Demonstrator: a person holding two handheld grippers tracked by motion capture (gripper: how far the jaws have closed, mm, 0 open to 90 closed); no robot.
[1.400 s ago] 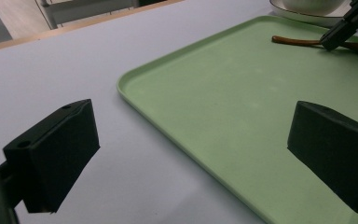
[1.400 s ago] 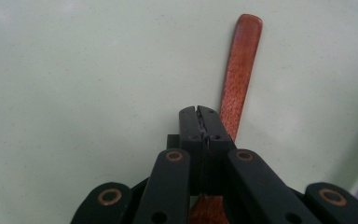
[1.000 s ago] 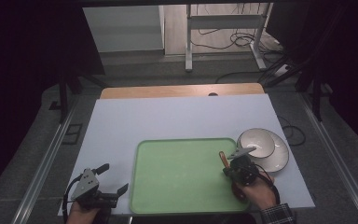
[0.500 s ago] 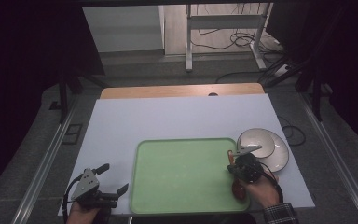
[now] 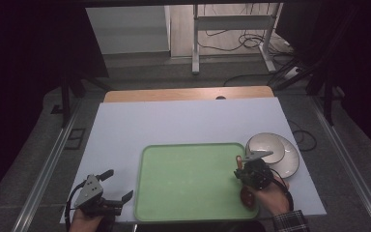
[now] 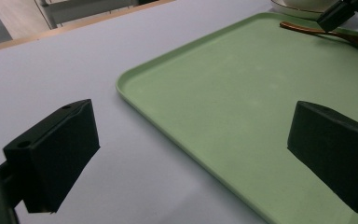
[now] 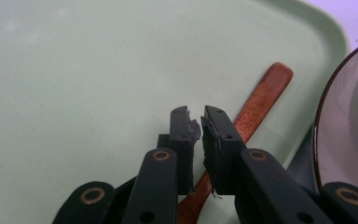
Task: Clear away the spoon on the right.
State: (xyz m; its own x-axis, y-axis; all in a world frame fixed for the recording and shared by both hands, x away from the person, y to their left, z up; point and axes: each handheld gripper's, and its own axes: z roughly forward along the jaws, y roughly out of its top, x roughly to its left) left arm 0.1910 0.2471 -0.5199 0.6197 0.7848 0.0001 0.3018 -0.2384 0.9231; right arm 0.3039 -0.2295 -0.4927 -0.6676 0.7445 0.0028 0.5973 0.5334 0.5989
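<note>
A wooden spoon lies on the green tray, close to its right rim. My right gripper hovers just over the handle. Its jaws have just been opening and stand a narrow gap apart, with nothing pinched between the pads. From above, the spoon runs under the right gripper at the tray's right side. My left gripper rests at the table's front left, beside the tray, open wide and empty. In its own view the left gripper frames the tray's near corner, with the spoon far off.
A white bowl sits on a plate just right of the tray, close to my right hand. The bowl's rim crowds the right gripper's right side. The white table sheet stretches behind the tray.
The right gripper has shifted very slightly over the spoon at the tray's right side. The left gripper has kept still.
</note>
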